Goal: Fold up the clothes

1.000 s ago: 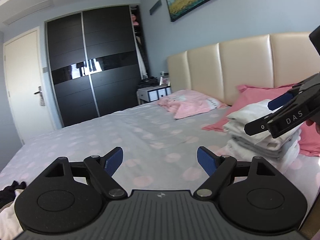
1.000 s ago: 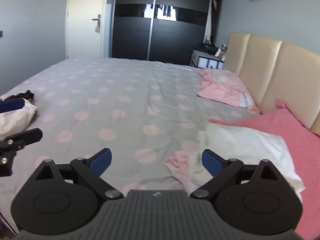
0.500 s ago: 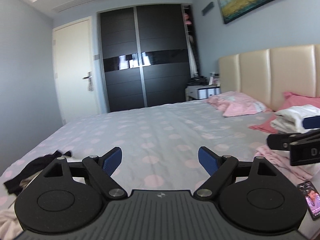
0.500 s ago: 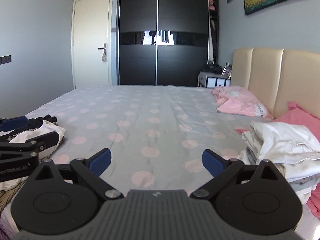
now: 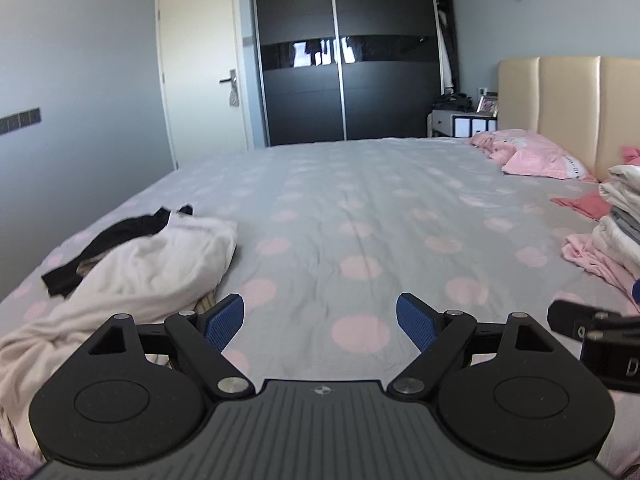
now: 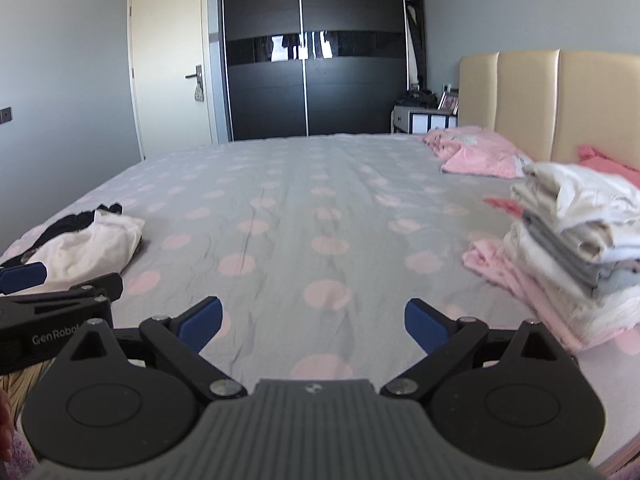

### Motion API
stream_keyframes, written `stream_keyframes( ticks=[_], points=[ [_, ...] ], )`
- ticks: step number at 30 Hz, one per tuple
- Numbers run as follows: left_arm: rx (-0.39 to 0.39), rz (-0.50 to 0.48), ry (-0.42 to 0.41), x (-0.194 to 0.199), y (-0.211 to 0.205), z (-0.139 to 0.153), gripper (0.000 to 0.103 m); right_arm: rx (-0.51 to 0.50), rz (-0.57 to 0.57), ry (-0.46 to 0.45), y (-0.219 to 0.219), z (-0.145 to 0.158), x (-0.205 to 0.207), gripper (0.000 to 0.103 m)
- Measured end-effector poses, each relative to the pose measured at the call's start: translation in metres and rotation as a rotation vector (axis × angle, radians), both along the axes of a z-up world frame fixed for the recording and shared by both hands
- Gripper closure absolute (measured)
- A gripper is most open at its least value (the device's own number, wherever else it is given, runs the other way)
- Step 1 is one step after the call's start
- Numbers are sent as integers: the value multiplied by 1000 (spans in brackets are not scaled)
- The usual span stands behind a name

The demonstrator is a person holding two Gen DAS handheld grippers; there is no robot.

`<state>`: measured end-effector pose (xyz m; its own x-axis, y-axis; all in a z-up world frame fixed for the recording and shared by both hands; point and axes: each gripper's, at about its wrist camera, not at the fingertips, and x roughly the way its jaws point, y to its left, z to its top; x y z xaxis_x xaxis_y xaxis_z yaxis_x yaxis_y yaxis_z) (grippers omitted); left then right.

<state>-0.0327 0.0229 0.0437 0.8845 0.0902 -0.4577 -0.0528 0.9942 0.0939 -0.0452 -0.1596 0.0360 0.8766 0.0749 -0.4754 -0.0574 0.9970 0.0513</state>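
A rumpled white garment (image 5: 132, 272) lies on the bed at the left with a black garment (image 5: 108, 240) on its far side; both also show in the right wrist view (image 6: 88, 248). A stack of folded clothes (image 6: 576, 240) sits at the right on the bed, its edge visible in the left wrist view (image 5: 620, 216). My left gripper (image 5: 320, 322) is open and empty, low over the bedsheet just right of the white garment. My right gripper (image 6: 312, 320) is open and empty, left of the stack.
The bed (image 5: 360, 200) has a grey sheet with pink dots. A pink pillow (image 5: 532, 156) lies by the beige headboard (image 5: 568, 108). A black wardrobe (image 5: 344, 52), a door (image 5: 200, 68) and a nightstand (image 5: 460, 122) stand beyond the bed.
Both grippers have swung left, away from the folded stack and headboard. The loose white and black garments have come into view at the left. Both stay open.
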Motion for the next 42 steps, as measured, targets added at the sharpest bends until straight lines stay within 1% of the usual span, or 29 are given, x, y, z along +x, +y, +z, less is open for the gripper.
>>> stream_keyframes(
  ticks=[4, 8, 15, 21, 29, 42],
  points=[
    [18, 17, 22, 5, 2, -10, 19, -7, 8, 27, 4, -10, 10, 4],
    [18, 45, 60, 14, 3, -22, 19, -1, 0, 25, 4, -16, 20, 4],
    [-2, 40, 122, 32, 1, -37, 19, 26, -4, 55, 4, -30, 39, 4],
    [0, 25, 152, 36, -2, -47, 19, 42, -1, 70, 7, -34, 47, 4],
    [-13, 34, 152, 35, 2, -45, 19, 40, 20, 71, 13, -36, 50, 4],
    [-25, 26, 136, 29, 7, -39, 19, 31, 26, 41, 15, -34, 41, 4]
  ],
)
